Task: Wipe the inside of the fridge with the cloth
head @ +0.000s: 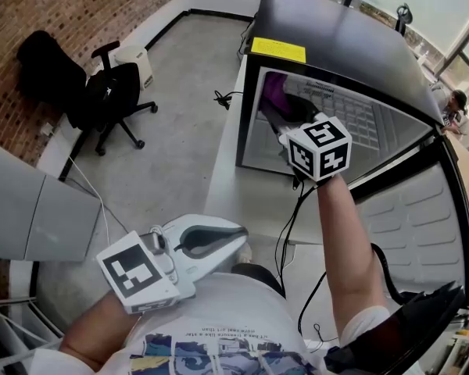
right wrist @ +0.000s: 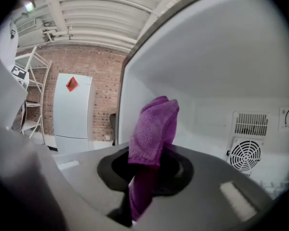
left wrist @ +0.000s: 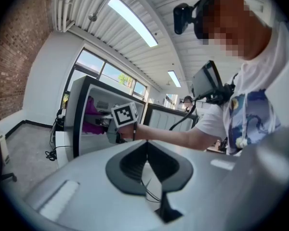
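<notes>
Right claw [right wrist: 145, 174]: clenched on the cloth, reaching into the open fridge at 1 o'clock from the person.
Cloth [right wrist: 152, 126]: purple and folded. Its top stands up past the jaws and its tail hangs down between them. Whether it touches a wall, I cannot tell.
Left claw [left wrist: 147, 150]: jaws together on nothing, held back near the person's body at 7 o'clock in the head view.
Slip risk: only a narrow fold appears pinched, so a hard drag across a wall could probably pull the cloth free.
Scrape risk: little cloth leads the jaws, so bare jaw tips might rub the liner instead of fabric.
Fridge [head: 340, 49]: black outside and white inside, with its door [head: 422, 209] swung open toward 3 o'clock.
Fridge contents: no food or bottles are visible, and only the claw and cloth are inside.
Fan grille [right wrist: 245, 155]: on the back wall, at 4 o'clock from the cloth. A loose corner could snag there.
Cable [head: 291, 225]: hangs from the right claw at 6 o'clock and could catch the fridge's lower edge on a long stroke.
</notes>
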The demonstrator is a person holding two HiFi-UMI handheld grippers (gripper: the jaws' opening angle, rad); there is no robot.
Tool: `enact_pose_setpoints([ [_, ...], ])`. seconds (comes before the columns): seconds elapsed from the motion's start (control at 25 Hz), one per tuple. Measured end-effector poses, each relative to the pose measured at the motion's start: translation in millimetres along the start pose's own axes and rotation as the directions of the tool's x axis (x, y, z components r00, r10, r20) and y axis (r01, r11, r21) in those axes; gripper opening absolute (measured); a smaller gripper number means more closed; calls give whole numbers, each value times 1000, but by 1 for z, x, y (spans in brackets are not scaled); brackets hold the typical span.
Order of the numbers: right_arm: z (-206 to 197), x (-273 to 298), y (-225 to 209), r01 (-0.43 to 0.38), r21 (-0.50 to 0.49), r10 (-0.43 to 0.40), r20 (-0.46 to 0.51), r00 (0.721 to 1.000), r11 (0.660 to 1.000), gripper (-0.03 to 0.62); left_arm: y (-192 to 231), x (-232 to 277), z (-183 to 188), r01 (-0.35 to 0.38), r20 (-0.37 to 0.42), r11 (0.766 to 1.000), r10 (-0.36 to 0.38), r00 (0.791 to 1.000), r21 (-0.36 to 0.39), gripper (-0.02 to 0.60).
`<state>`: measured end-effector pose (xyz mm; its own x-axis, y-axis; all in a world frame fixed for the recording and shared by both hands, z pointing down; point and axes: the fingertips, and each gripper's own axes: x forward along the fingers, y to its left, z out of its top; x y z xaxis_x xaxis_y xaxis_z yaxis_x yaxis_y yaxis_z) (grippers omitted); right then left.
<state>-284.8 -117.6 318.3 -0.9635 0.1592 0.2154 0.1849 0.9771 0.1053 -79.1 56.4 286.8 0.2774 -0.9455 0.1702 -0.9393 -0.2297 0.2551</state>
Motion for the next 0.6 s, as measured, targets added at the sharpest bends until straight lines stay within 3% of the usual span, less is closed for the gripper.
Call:
enact_pose_setpoints([
  [0.36, -8, -28, 29, 6, 12, -6, -9, 1000, 1000, 55, -18, -9, -10, 36, -7, 999, -36, 999, 9, 6],
  [0.6, -10, -61, 20, 85, 63, -86, 22, 996, 994, 54, -28, -6, -19, 75, -23, 997, -74, 997, 16, 8],
])
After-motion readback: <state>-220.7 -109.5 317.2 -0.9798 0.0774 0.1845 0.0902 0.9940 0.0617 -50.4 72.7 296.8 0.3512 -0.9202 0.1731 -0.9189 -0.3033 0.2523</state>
